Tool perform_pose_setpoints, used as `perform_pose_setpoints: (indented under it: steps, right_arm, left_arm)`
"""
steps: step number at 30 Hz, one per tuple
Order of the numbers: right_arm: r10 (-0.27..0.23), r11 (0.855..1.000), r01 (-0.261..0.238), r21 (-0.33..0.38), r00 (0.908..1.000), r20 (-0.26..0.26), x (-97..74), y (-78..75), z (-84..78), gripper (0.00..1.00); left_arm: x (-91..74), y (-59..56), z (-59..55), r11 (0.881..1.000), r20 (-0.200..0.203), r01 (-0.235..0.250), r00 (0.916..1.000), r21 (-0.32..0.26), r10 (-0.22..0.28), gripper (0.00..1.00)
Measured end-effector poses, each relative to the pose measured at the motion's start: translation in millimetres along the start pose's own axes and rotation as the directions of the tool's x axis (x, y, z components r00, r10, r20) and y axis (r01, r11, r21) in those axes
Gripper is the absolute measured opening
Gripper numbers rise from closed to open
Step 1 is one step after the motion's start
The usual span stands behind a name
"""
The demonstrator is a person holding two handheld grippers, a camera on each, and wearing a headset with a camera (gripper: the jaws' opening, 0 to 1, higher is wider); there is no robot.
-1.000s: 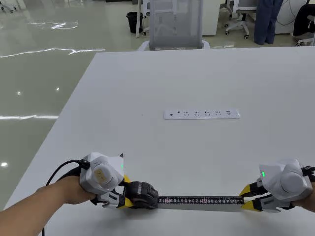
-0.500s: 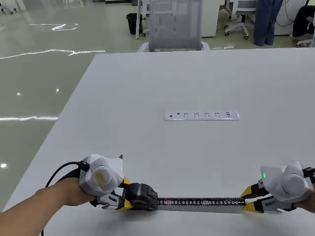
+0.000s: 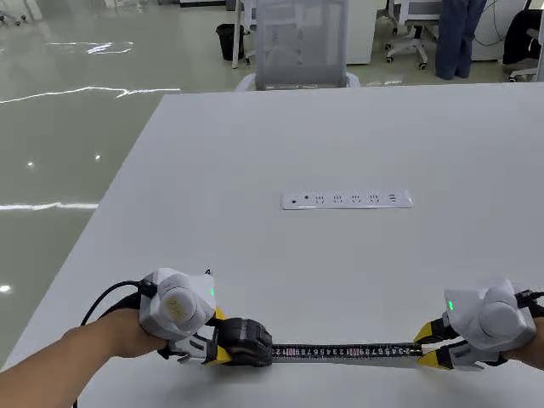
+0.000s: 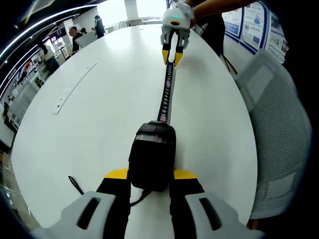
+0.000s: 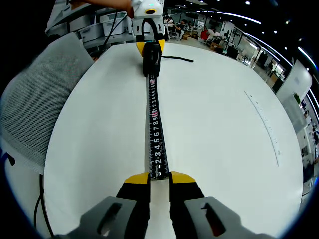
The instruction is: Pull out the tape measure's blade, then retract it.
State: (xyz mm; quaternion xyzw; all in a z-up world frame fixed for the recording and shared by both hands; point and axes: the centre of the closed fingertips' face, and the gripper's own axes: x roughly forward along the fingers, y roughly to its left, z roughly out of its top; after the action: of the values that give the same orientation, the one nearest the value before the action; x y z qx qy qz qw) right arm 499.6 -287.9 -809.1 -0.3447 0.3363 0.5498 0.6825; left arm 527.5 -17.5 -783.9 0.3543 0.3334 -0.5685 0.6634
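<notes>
A black tape measure case [image 3: 245, 342] lies near the table's front edge with my left gripper [image 3: 217, 344] shut on its rear. Its dark numbered blade [image 3: 347, 350] runs flat along the table to the right. My right gripper [image 3: 429, 348] is shut on the blade's tip. In the left gripper view the case [image 4: 152, 154] sits between the yellow-tipped jaws of the left gripper [image 4: 152, 175], and the blade [image 4: 168, 89] stretches away to the right gripper [image 4: 173, 54]. In the right gripper view the right gripper [image 5: 159, 177] pinches the blade [image 5: 155, 129], which leads to the case [image 5: 151, 59].
A white power strip [image 3: 347, 200] lies mid-table, well beyond the blade. A grey mesh office chair [image 3: 299, 38] stands at the table's far edge. A black cable [image 3: 106, 297] trails from the left gripper. The table's front edge runs just below both grippers.
</notes>
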Motion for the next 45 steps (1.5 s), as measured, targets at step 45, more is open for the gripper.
perform_pose_setpoints:
  steps: [45]
  right_arm:
    - [-0.076,0.991,0.080,0.104,0.9962,-0.043,-15.2,12.9,5.0,0.35]
  left_arm:
    - [-17.3,-10.0,-1.6,0.986,0.007,-0.052,0.9985,-0.157,0.054,0.50]
